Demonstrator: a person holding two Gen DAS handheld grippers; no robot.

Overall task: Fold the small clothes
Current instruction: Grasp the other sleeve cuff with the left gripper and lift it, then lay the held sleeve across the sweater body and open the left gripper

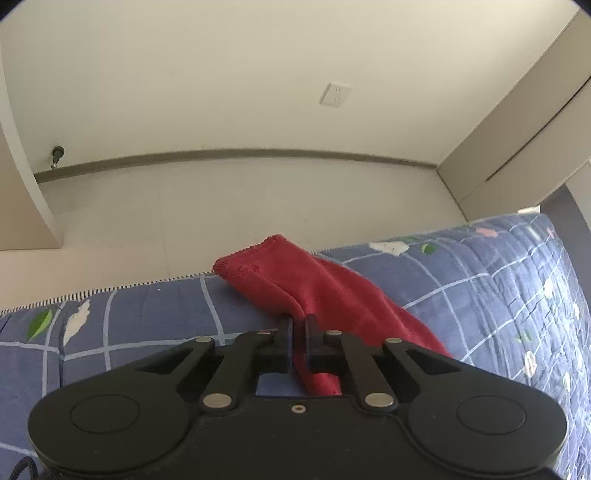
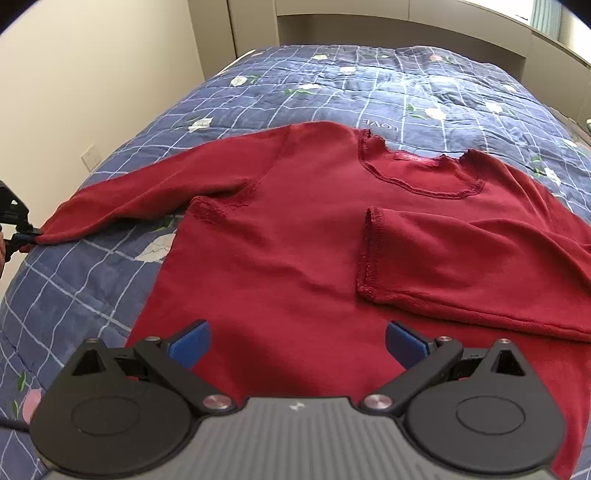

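A small red long-sleeved sweater (image 2: 295, 236) lies flat on the blue quilted bed (image 2: 332, 85), neckline away from me. Its right sleeve (image 2: 461, 258) is folded across the chest. Its left sleeve (image 2: 147, 188) stretches out to the bed's left edge. There my left gripper (image 2: 27, 236) pinches the sleeve near the cuff. In the left wrist view the left gripper (image 1: 299, 325) is shut on that red sleeve (image 1: 314, 288), whose cuff stands up beyond the fingers. My right gripper (image 2: 297, 341) hovers open above the sweater's lower body, blue pads (image 2: 192, 343) wide apart with nothing between them.
The bed's edge (image 1: 110, 290) runs close behind the held cuff, with pale floor (image 1: 221, 206) and a wall with a socket (image 1: 334, 94) beyond. A cream wall (image 2: 92, 92) flanks the bed's left side and cabinets (image 2: 406, 22) stand at its head.
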